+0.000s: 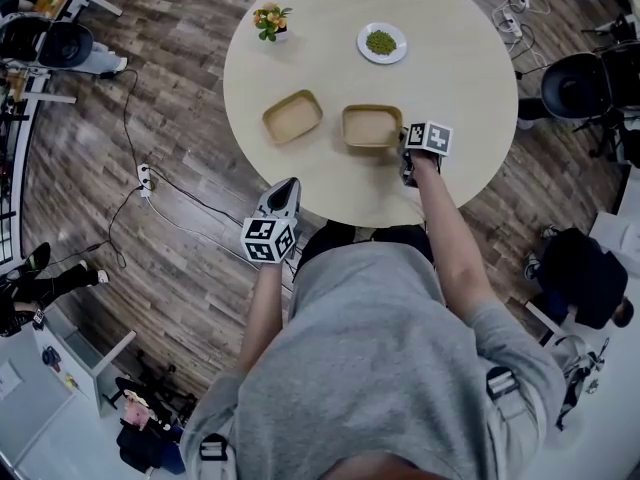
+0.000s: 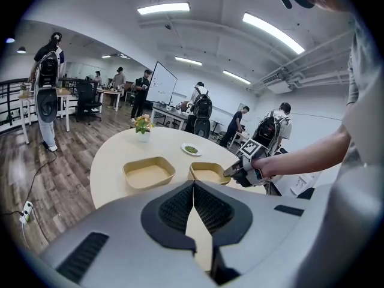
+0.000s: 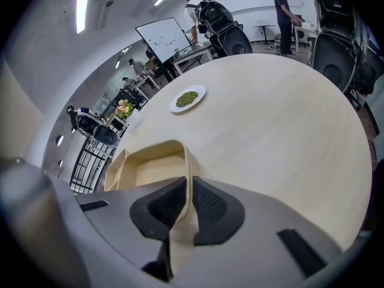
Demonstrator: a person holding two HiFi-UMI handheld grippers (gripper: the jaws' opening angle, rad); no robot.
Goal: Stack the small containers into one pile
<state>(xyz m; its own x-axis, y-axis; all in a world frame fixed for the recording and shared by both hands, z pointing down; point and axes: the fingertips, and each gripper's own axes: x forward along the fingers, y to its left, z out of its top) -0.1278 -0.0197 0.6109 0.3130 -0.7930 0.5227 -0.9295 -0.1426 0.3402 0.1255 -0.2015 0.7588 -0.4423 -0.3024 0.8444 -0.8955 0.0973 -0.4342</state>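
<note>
The right container (image 1: 372, 126) and the left container (image 1: 292, 116), both tan and shallow, lie side by side on the round tabletop (image 1: 450, 78), near each other but apart. The right tongs (image 1: 404, 150) are closed on the right wall of the right container; in the right gripper view the thin wall stands between the two pads. The left container lies free. The left tongs (image 1: 285, 184) hang over the near edge of the tabletop, with the tips together and nothing between them. Farther back stand a white plate with green food (image 1: 382, 43) and a small flower pot (image 1: 271, 20).
</note>
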